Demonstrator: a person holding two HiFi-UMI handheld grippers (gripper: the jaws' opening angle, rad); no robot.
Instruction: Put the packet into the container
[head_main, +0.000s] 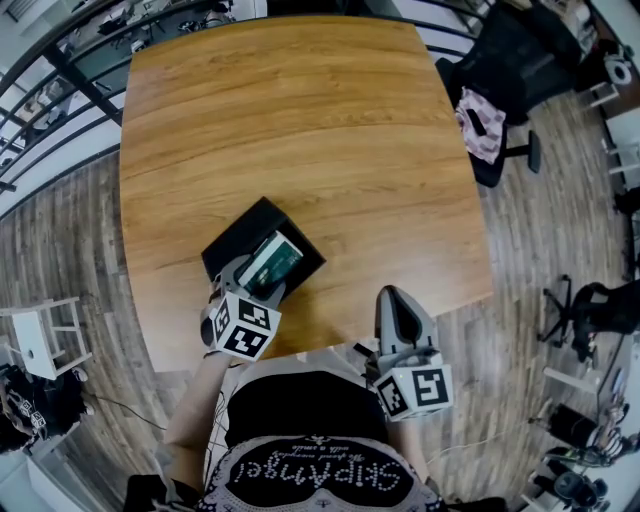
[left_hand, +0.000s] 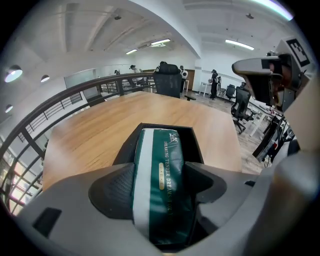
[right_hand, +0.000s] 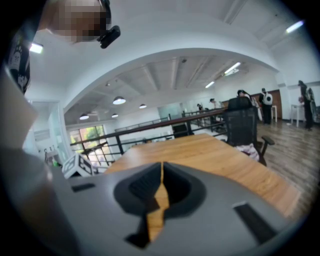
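Left claw (left_hand: 160, 182) clamped on packet (left_hand: 161, 150), jaws on its long sides. Packet's far end is inside the black container (left_hand: 196, 142) just ahead of the jaws. Container sits on table (left_hand: 100, 132). Right claw (right_hand: 162, 175) off to the right at the table's near edge, jaws together, nothing in them.

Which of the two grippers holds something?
The left gripper, clamped on the green packet at the black container; the right gripper is shut and empty.

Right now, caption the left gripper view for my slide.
Left gripper clamps the green packet at the black container on the wooden table.
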